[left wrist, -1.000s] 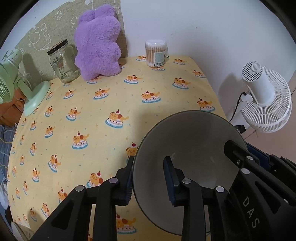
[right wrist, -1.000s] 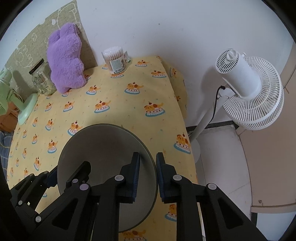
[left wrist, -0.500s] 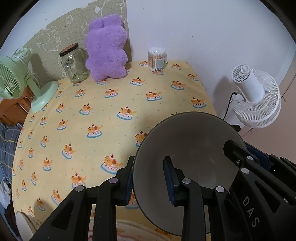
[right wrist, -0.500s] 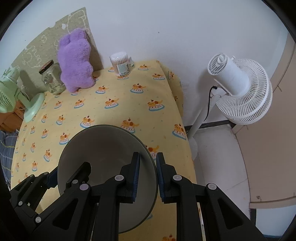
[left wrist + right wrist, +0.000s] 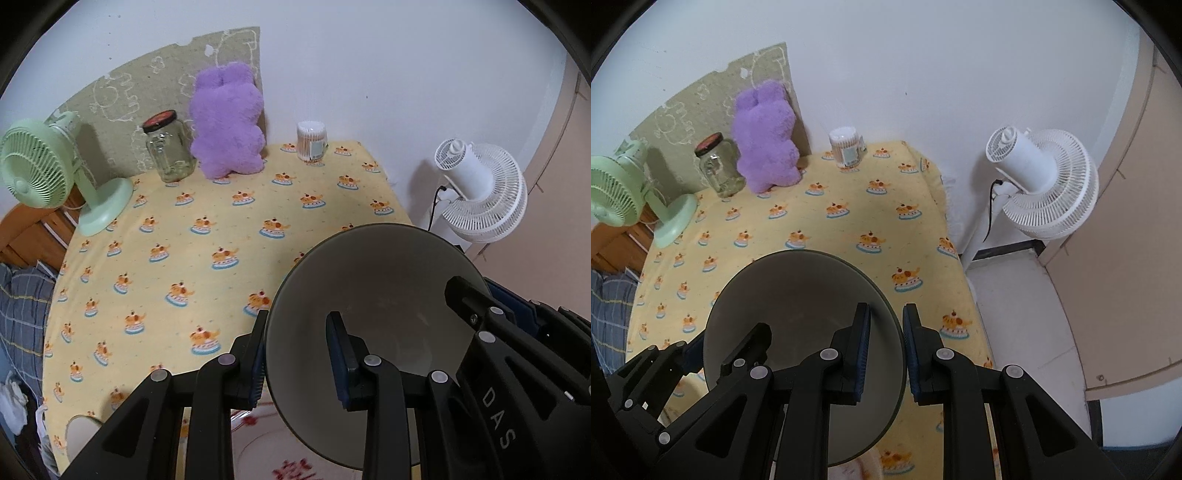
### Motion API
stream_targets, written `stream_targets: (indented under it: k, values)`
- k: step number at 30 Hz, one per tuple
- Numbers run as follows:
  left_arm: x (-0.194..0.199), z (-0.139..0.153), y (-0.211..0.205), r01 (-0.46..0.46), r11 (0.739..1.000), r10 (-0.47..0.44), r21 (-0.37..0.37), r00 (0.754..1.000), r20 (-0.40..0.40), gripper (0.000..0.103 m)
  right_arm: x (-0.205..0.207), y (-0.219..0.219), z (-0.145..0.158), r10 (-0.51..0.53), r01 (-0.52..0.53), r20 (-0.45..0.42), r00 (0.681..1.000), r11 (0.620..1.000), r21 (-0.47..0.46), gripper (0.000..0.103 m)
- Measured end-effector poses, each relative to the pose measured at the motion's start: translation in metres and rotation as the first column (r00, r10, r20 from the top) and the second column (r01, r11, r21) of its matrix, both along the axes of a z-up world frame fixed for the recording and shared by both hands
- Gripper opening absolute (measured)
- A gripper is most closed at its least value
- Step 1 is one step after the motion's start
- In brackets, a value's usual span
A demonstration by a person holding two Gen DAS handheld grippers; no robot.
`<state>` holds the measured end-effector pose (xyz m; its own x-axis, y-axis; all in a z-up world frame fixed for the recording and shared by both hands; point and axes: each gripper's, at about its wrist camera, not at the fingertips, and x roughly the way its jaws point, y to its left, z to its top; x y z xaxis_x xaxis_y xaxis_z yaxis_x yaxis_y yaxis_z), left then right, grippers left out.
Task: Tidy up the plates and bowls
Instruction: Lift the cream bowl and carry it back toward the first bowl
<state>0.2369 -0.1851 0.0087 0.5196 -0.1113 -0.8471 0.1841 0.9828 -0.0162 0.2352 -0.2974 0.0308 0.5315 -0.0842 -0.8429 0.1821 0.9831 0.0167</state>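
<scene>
Bowl [image 5: 373, 295] lifted higher, plate [image 5: 266, 454] beneath

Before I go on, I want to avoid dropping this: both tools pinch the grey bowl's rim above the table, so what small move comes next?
Probably carry the grey bowl level toward the patterned plate showing below it. The left tool and right tool clamp opposite rims, so move both together to avoid twisting it loose.
</scene>
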Motion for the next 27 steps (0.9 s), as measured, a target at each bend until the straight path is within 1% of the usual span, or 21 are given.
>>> stream_targets:
  k: [4, 8, 16, 22, 27]
  values:
    - [-0.015, 0.012, 0.02, 0.011, 1.0, -0.011, 0.0, 1.0, 0.015, 0.029, -0.017, 0.02, 0.013, -0.008, 0.008, 0.017, 1.0, 1.0, -0.004, 0.022]
    - [-0.027, 0.021, 0.04, 0.018, 1.0, -0.018, -0.006, 1.0, 0.014, 0.029, -0.032, 0.039, 0.023, -0.015, 0.015, 0.023, 1.0, 1.0, -0.004, 0.022]
    - [-0.052, 0.038, 0.086, 0.004, 1.0, -0.004, -0.011, 0.999, 0.041, 0.029, -0.059, 0.089, 0.041, -0.004, 0.005, 0.046, 0.999, 1.0, -0.013, 0.022]
    - [-0.069, 0.038, 0.121, -0.013, 1.0, 0.014, -0.011, 0.999, 0.044, 0.029, -0.076, 0.124, 0.042, 0.016, -0.016, 0.053, 0.998, 1.0, -0.014, 0.022]
    - [-0.085, 0.032, 0.152, -0.03, 0.999, 0.03, -0.011, 0.999, 0.036, 0.029, -0.089, 0.155, 0.037, 0.032, -0.032, 0.048, 0.998, 0.999, -0.008, 0.022]
